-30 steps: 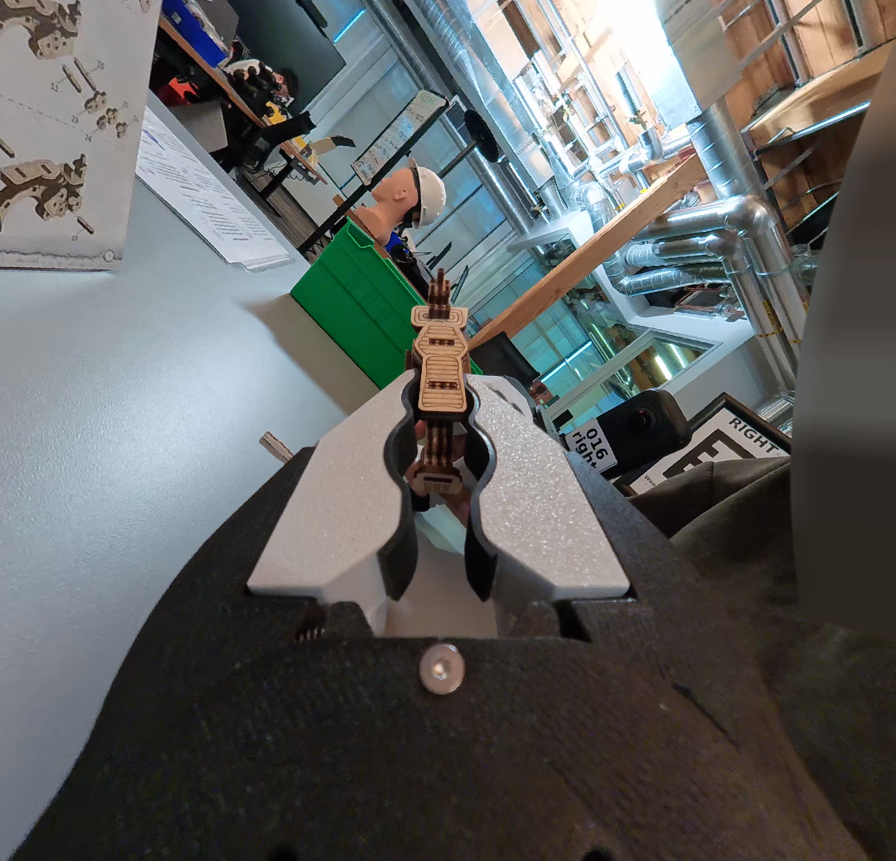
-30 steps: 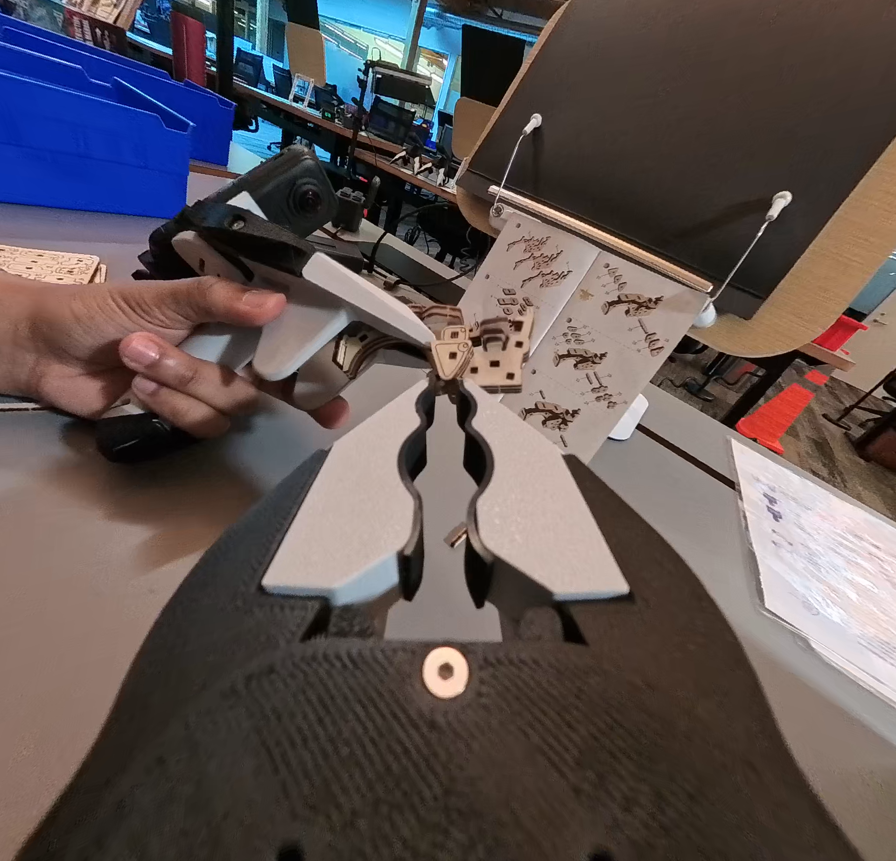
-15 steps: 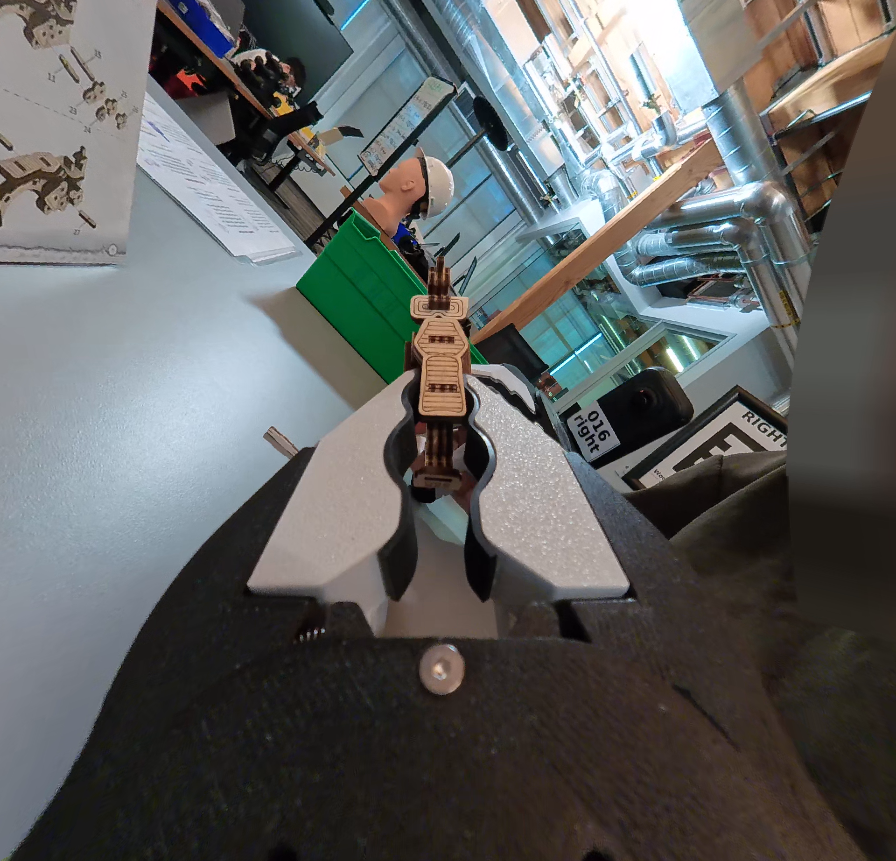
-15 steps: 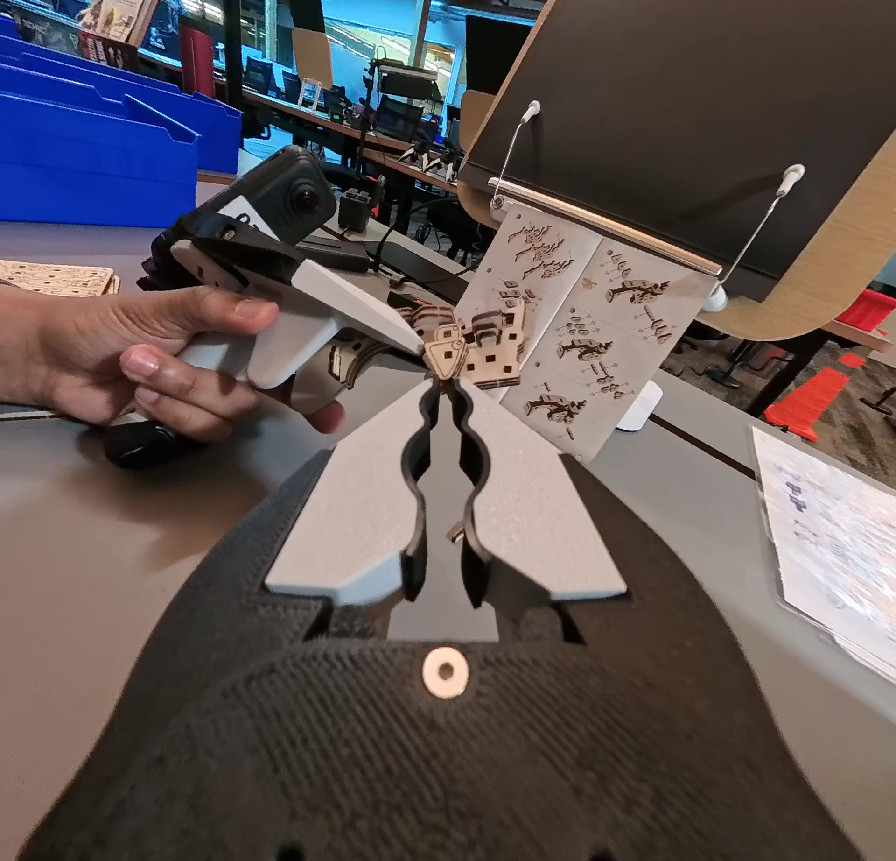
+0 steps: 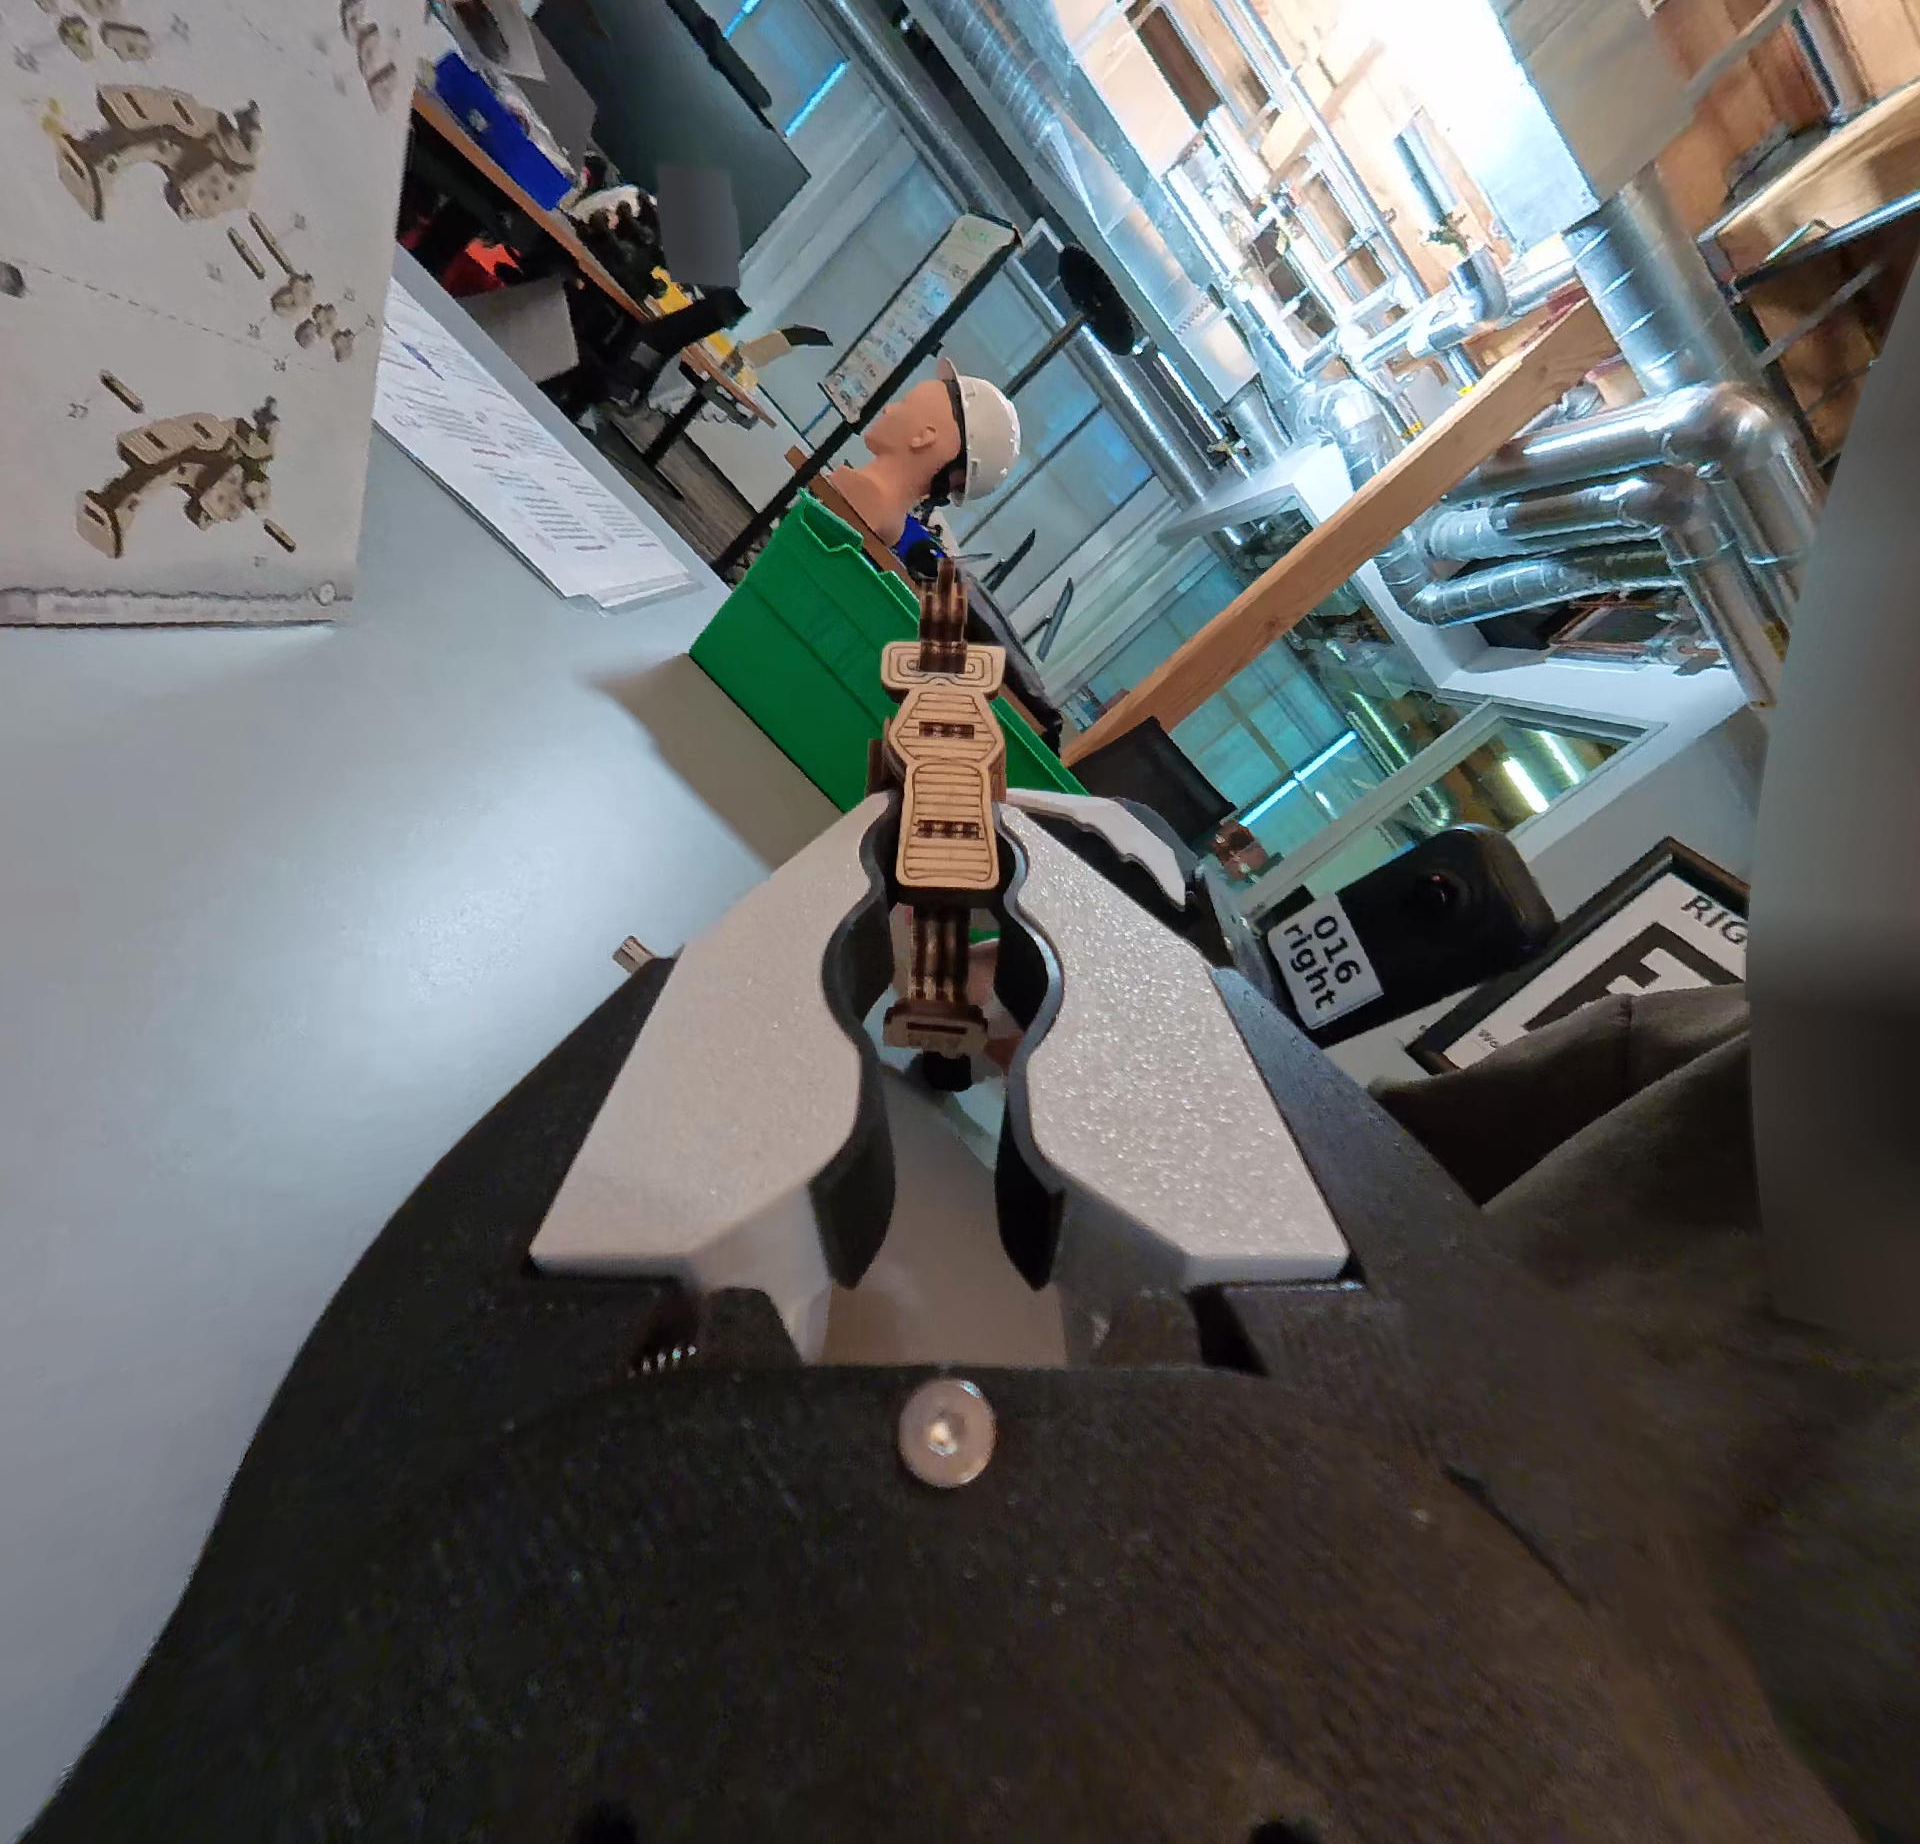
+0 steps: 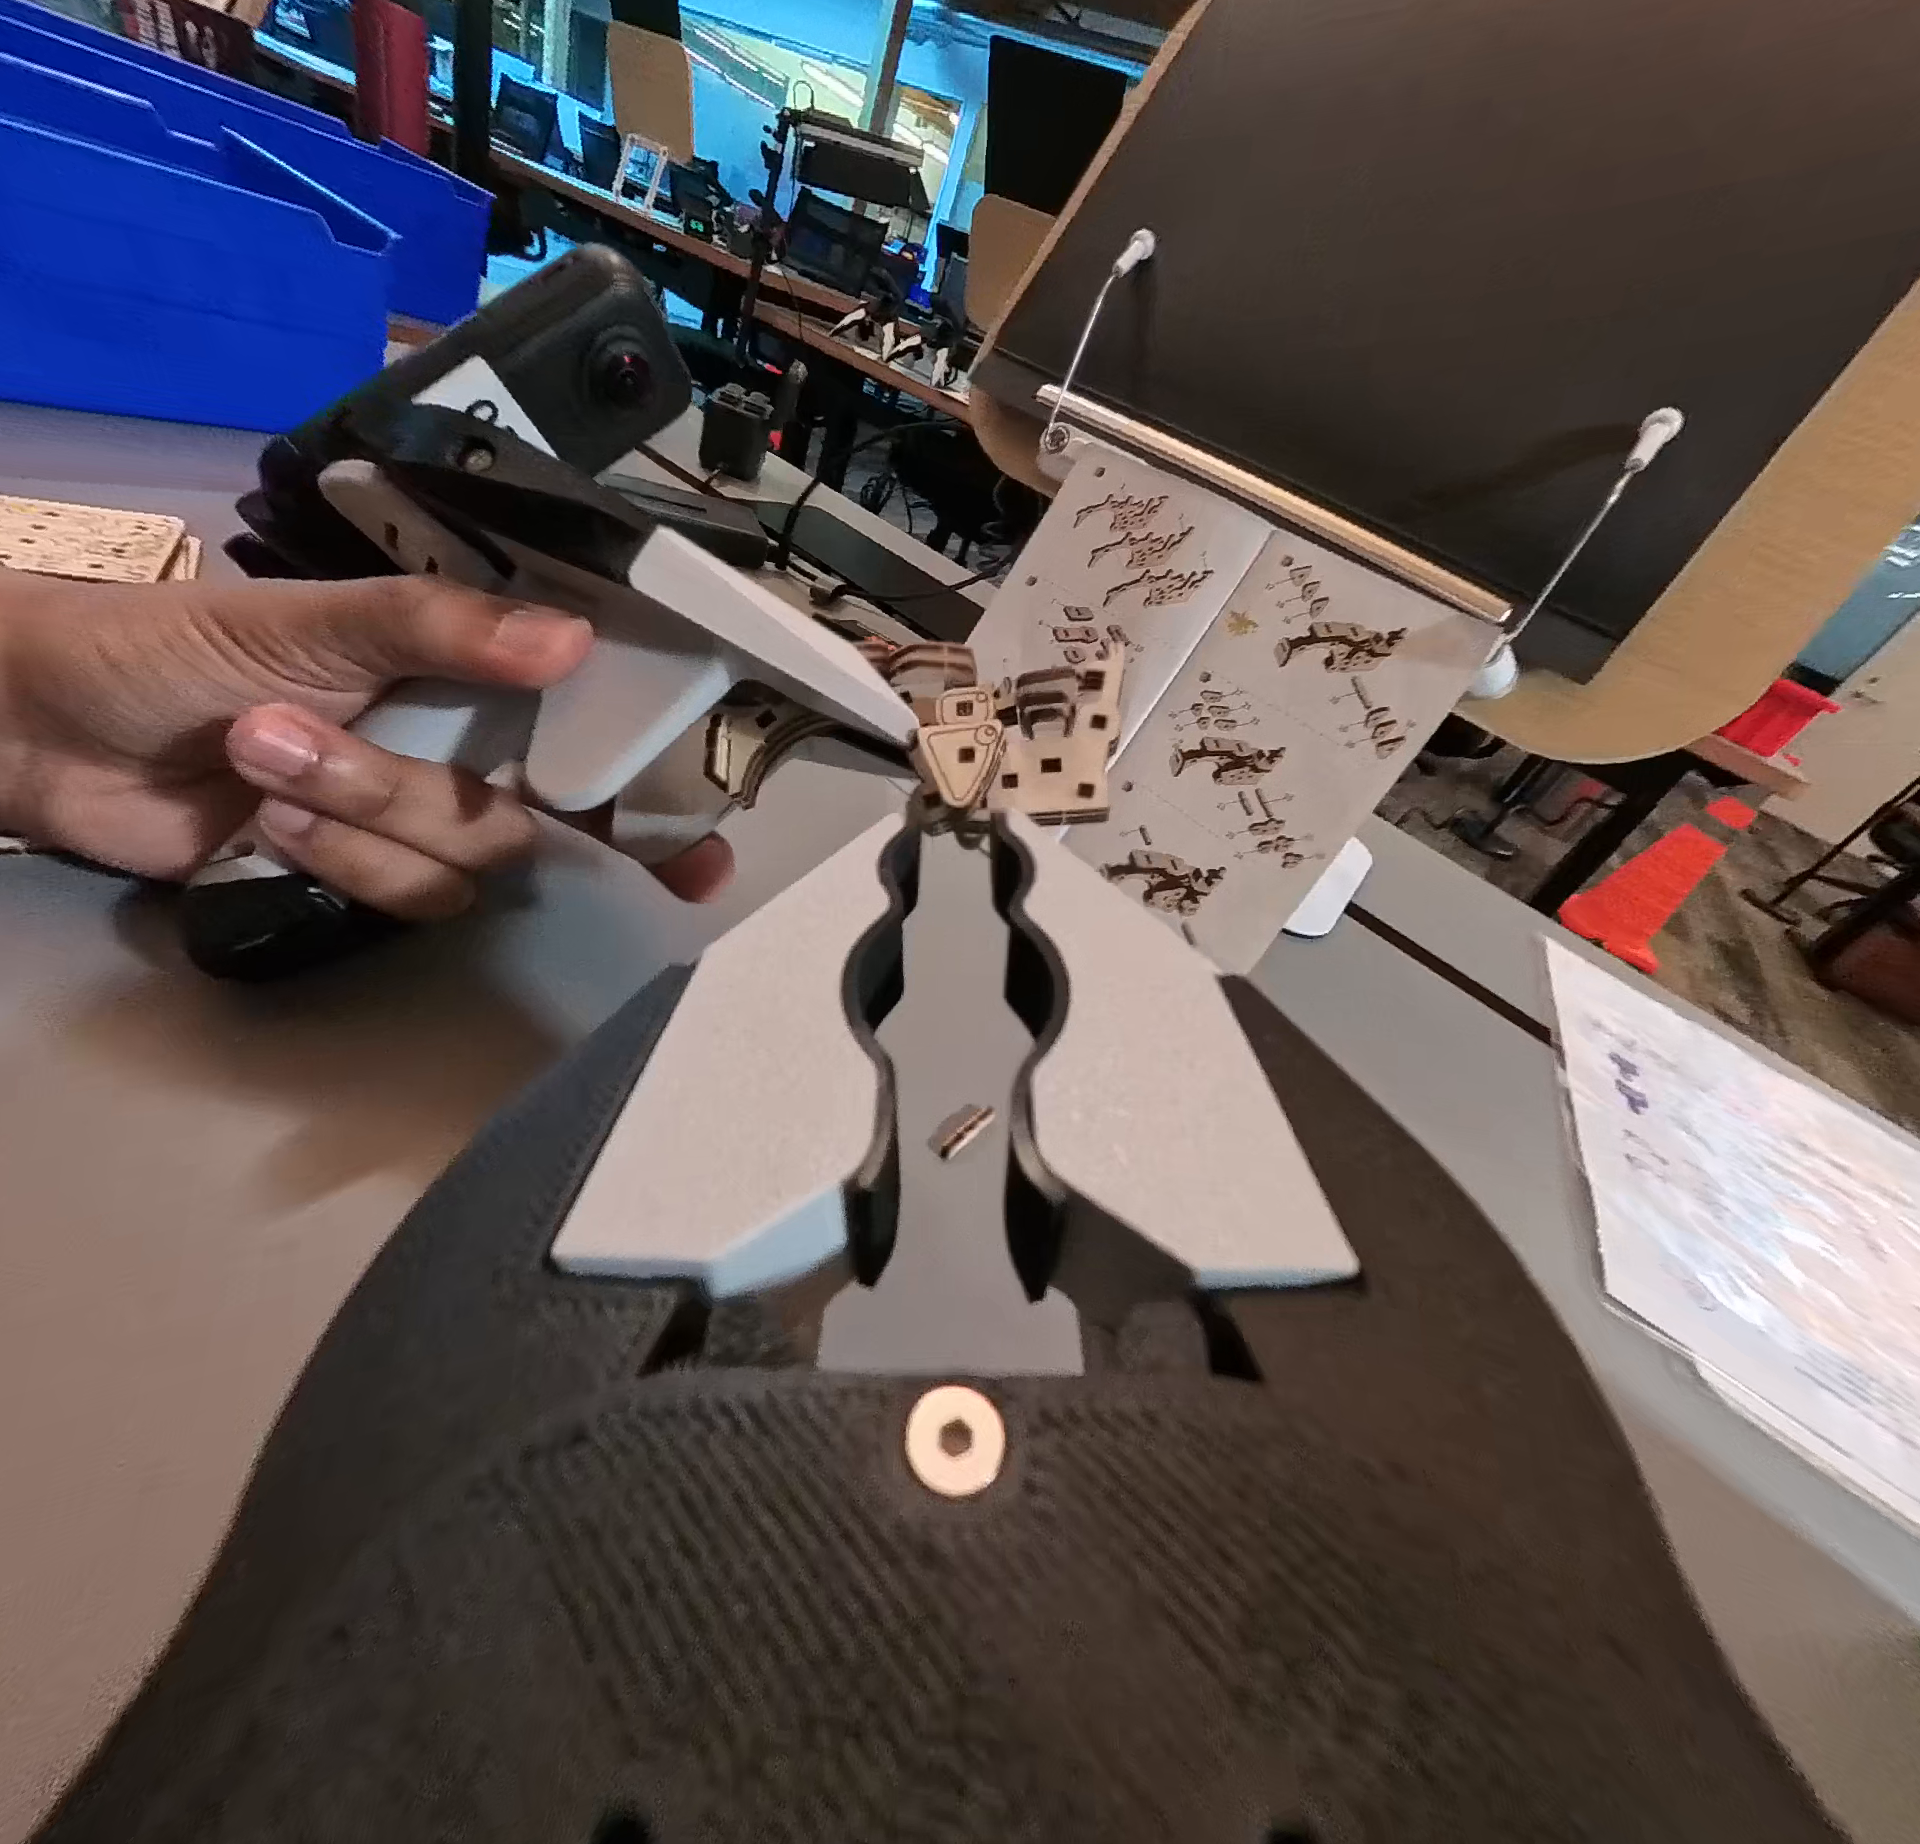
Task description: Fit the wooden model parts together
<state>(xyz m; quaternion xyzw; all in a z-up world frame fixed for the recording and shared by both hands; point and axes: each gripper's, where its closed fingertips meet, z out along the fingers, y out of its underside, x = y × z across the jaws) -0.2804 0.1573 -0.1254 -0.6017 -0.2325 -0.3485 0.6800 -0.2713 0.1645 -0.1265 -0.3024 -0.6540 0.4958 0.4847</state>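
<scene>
Jaws of the left gripper (image 5: 943,838) are clamped on the wooden model (image 5: 943,807), which stands up between the grey fingers (image 5: 748,1046) and pokes past their tips, held clear of the grey worktop (image 5: 260,911). One small wooden peg (image 5: 630,956) lies on the worktop just left of the fingers. Farther off on the left hangs one instruction sheet (image 5: 177,267) with drawings of parts, and beside it one printed page (image 5: 520,475) lies flat. One green bin (image 5: 821,651) stands behind the model, with one mannequin head (image 5: 914,444) in a white helmet beyond it. On the right, the other gripper's black camera (image 5: 1444,895) shows close by.

From the right wrist view, the right gripper (image 6: 954,823) has its jaws nearly together, pinching a small piece at the lower edge of the same wooden model (image 6: 997,745) at their tips. The left gripper (image 6: 894,729) comes in from the left, held by one hand (image 6: 291,734), its fingers covering part of the model. One loose peg (image 6: 961,1129) lies on the worktop (image 6: 312,1067) between the right fingers (image 6: 1143,1098). Behind the model stands the instruction sheet (image 6: 1299,672), clipped under a dark board (image 6: 1455,184). Blue bins (image 6: 208,267) line the far left; a sheet of wooden parts (image 6: 94,537) lies near them. One laminated page (image 6: 1745,1202) lies at right.
</scene>
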